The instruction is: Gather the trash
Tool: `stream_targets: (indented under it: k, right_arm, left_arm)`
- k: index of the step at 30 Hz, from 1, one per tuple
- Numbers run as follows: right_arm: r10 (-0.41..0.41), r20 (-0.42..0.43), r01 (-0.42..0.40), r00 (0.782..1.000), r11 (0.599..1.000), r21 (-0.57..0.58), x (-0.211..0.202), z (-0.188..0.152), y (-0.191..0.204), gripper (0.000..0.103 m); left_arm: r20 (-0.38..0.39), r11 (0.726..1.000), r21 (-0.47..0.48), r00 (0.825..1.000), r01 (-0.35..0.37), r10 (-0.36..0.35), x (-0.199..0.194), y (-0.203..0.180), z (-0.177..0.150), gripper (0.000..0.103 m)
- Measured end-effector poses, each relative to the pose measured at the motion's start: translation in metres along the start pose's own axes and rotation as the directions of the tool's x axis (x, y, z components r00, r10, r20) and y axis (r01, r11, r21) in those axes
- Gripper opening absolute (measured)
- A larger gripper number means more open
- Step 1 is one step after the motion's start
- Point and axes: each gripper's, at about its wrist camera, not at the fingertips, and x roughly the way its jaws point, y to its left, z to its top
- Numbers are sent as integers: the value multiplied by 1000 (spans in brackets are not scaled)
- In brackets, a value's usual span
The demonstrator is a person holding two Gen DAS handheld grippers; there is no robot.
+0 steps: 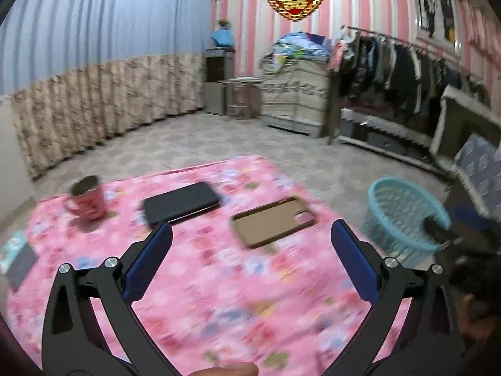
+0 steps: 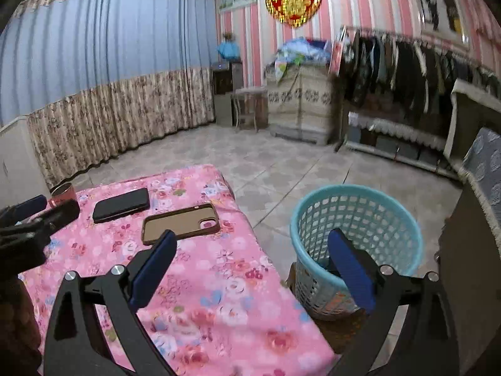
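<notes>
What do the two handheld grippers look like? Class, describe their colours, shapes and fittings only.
The left gripper and right gripper look alike: each has two matte black, wishbone-shaped arms with long cut-out slots, round silver bolt heads at the pivots, and flat rectangular fingers faced in dark blue. No cables or markings show.

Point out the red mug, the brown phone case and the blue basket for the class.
red mug [image 1: 89, 202]: left wrist view, on its outer side wall.
brown phone case [image 2: 181, 222]: right wrist view, on its flat middle.
blue basket [image 2: 369, 216]: right wrist view, on its inner mesh wall.
</notes>
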Motion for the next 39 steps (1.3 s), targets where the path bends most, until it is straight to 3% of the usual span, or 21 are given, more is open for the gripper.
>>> stream_targets:
  k: [3, 7, 12, 18, 25, 30, 39]
  right_arm:
    - [-61, 101, 61, 993, 998, 1, -24, -11, 3, 99]
    - [-69, 145, 70, 987, 998, -2, -36, -5, 6, 99]
    - [-56, 70, 60, 996, 997, -50, -19, 1, 13, 99]
    - [-66, 72, 70, 995, 996, -58, -17, -3, 19, 99]
    - [-117, 85, 123, 990, 990, -71, -16, -6, 23, 99]
    - [-110, 85, 117, 990, 990, -79, -15, -5, 24, 99]
    - [-114, 72, 118, 991, 992, -55, -14, -3, 21, 99]
  left_arm:
    - [31, 999, -11, 999, -34, 34, -18, 12, -21, 98]
    - [13, 992, -127, 1000, 24, -22, -21, 31, -29, 98]
    - [46, 991, -125, 998, -46, 52, -26, 33, -32, 98]
    - [40, 987, -129, 994, -96, 102, -18, 38, -31, 98]
    - [20, 993, -108, 999, -42, 44, -11, 27, -35, 98]
    - [27, 995, -98, 999, -16, 18, -12, 20, -34, 98]
    - [29, 996, -85, 999, -22, 25, -14, 16, -35, 98]
